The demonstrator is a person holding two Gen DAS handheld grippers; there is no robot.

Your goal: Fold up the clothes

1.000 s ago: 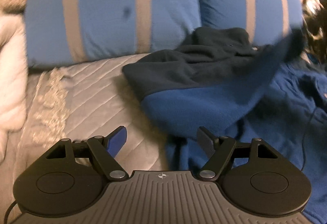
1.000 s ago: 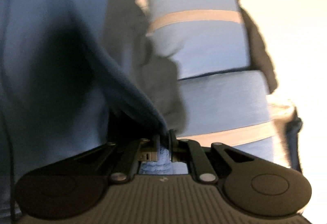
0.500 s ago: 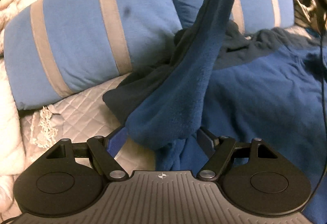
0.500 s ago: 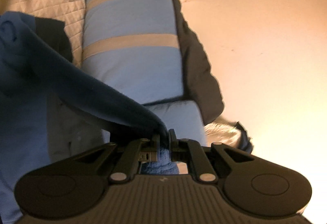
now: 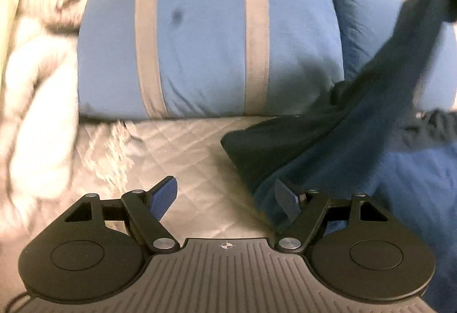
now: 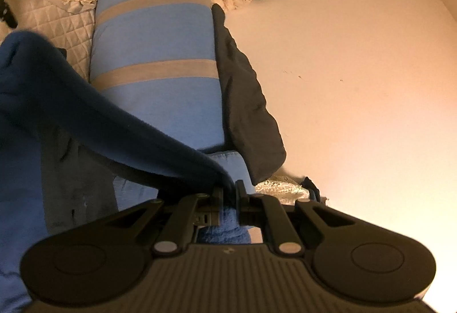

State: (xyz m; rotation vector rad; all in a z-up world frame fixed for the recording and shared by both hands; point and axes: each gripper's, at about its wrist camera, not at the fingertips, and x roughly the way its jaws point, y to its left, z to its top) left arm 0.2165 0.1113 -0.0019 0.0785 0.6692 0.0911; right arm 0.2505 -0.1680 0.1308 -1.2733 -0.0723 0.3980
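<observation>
Blue fleece (image 6: pixel 85 118) pinched in R fingers (image 6: pixel 229 193), striped pillow (image 6: pixel 160 55) behind, L fingers (image 5: pixel 225 195) apart

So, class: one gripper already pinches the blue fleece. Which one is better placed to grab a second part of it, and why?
The left gripper. Its jaws stand open and empty over the bedspread, right beside the blue fleece. The right gripper is shut on the fleece, holding a strip up.
</observation>
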